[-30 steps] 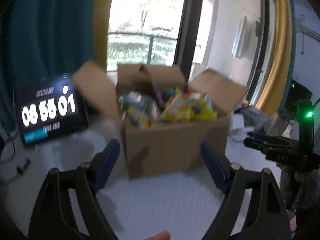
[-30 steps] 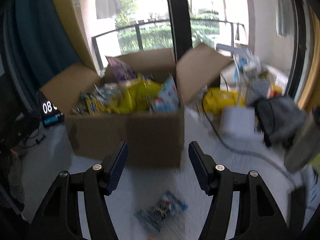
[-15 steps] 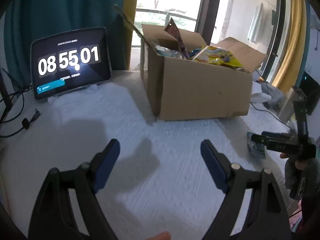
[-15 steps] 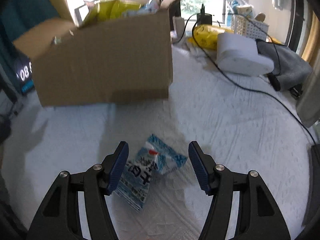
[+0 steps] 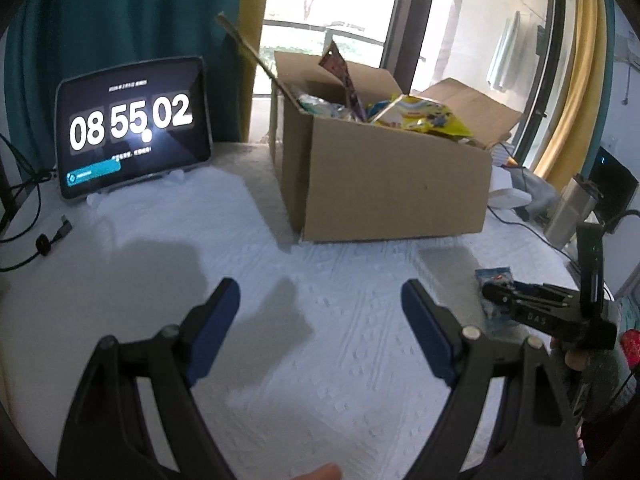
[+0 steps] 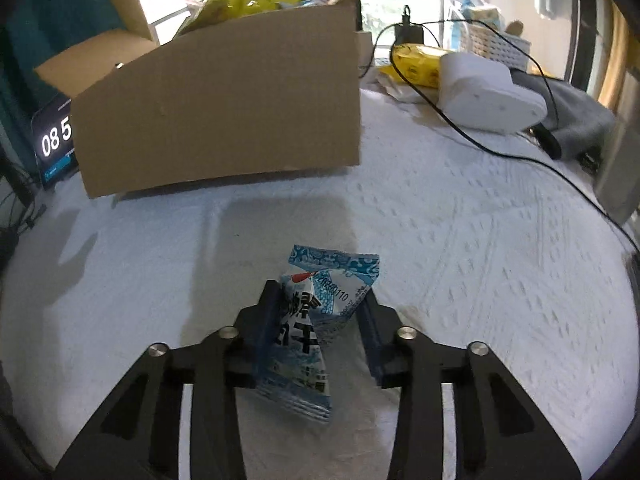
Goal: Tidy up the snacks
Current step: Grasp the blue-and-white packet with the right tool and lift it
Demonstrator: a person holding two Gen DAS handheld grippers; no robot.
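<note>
A blue and white snack packet (image 6: 316, 320) lies on the white tablecloth (image 6: 460, 260), in front of an open cardboard box (image 6: 220, 112). My right gripper (image 6: 320, 296) is closing around it: both pads touch its sides and the foil buckles upward. The left wrist view shows this same gripper (image 5: 492, 292) at the right, low over the packet (image 5: 494, 276). My left gripper (image 5: 320, 292) hangs wide open over bare cloth, short of the box (image 5: 384, 184), with nothing between its fingers. Several snack bags fill the box, a yellow bag (image 5: 424, 118) on top.
A tablet (image 5: 132, 128) showing a clock stands left of the box, with cables beside it. Right of the box lie a white device (image 6: 488, 96), a black cable (image 6: 480, 144), a yellow pack (image 6: 416, 64) and grey cloth (image 6: 580, 116). A metal bottle (image 5: 572, 208) stands at the far right.
My right gripper dropped down over the packet and narrowed its jaws onto it, crumpling it. My left gripper sank from facing the box toward the cloth, still wide open.
</note>
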